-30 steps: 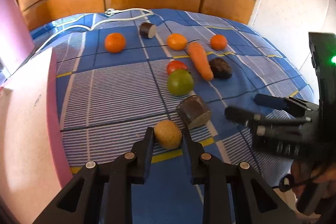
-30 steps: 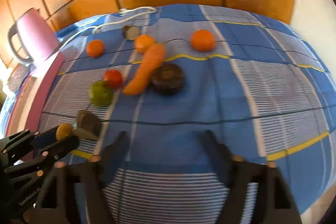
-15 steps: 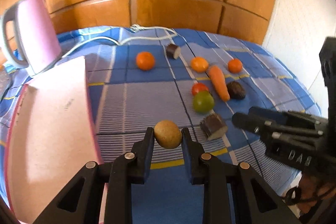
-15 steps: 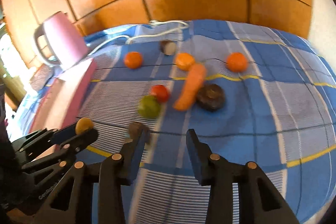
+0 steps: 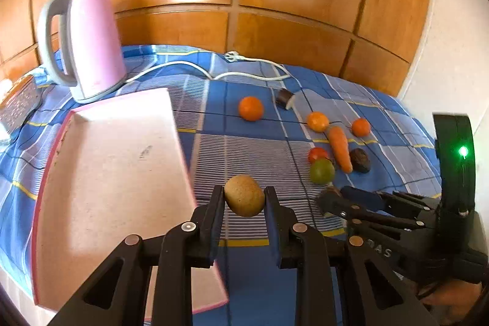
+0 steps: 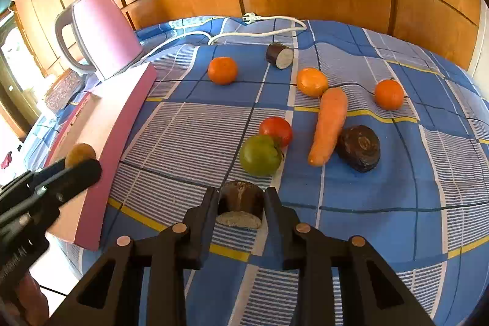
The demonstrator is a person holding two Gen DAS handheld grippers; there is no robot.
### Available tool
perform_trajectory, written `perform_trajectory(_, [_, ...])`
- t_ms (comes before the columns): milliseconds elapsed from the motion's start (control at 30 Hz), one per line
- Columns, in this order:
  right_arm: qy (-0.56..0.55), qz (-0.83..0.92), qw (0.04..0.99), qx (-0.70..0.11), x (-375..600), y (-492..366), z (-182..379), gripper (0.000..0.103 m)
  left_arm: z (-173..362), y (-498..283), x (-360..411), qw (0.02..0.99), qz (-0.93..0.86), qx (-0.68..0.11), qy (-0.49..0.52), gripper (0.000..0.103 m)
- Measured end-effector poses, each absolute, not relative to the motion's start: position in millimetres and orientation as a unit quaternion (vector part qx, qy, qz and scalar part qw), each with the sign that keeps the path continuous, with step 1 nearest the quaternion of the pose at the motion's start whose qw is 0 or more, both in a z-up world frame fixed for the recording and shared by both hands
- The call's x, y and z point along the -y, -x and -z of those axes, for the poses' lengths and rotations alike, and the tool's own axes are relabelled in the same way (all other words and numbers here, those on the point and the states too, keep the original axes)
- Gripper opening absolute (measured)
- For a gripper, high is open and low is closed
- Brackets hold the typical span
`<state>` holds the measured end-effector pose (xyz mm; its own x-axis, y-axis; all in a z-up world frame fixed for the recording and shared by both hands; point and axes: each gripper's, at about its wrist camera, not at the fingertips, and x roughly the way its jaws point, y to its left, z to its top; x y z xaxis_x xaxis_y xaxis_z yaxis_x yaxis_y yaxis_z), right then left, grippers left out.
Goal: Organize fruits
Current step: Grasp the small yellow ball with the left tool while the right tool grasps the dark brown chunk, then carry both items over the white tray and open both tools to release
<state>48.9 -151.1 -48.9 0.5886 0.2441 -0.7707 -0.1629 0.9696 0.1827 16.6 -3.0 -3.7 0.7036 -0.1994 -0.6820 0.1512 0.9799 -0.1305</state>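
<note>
My left gripper [image 5: 244, 199] is shut on a round brown fruit [image 5: 244, 194] and holds it off the cloth, just right of the pink tray [image 5: 107, 173]. The right wrist view shows the same fruit [image 6: 80, 153] in the left gripper [image 6: 84, 162] beside the tray's rim [image 6: 122, 112]. My right gripper [image 6: 241, 200] is closing on a dark cut chunk with a pale face [image 6: 241, 203], and both pads touch its sides. Beyond it on the blue checked cloth lie a green tomato [image 6: 259, 155], a red tomato [image 6: 276, 130], a carrot [image 6: 328, 124] and three oranges.
A pink kettle [image 5: 88, 42] stands behind the tray, with its white cable [image 6: 259, 32] running along the back. A dark round lump [image 6: 360, 147] lies right of the carrot, and another cut dark piece [image 6: 279, 55] lies far back. Wooden panels close off the rear.
The right jaws went from wide open to narrow around the dark chunk. The left gripper rose with the brown fruit and swung left, bringing the tray and kettle into view.
</note>
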Motion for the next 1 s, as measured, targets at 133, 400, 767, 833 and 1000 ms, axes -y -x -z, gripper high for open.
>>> perform_trajectory(133, [-0.031,-0.115,0.891,-0.439,149.2,-42.8,49.7,0.032,2.2,-17.2,-12.7,0.924,0.076,-0.373,0.049,0.026])
perform_trajectory(400, [-0.04,-0.125,0.89,-0.436,142.6,-41.8,40.8,0.031,-3.1,-21.4,-57.8,0.928,0.015,-0.363,0.078,0.026])
perform_trajectory(767, [-0.025,-0.206,0.882,-0.423,84.4,-54.6,8.5,0.031,-10.9,-25.0,-118.6,0.929,-0.078,-0.342,0.119,0.04])
perform_trajectory(833, [-0.018,-0.226,0.879,-0.419,66.6,-59.0,1.4,0.031,-11.1,-23.9,-123.3,0.928,-0.088,-0.341,0.125,0.043])
perform_trajectory(1000, [-0.001,-0.265,0.879,-0.397,20.3,-70.6,-16.7,0.031,-9.9,-23.0,-132.6,0.923,-0.104,-0.343,0.138,0.043])
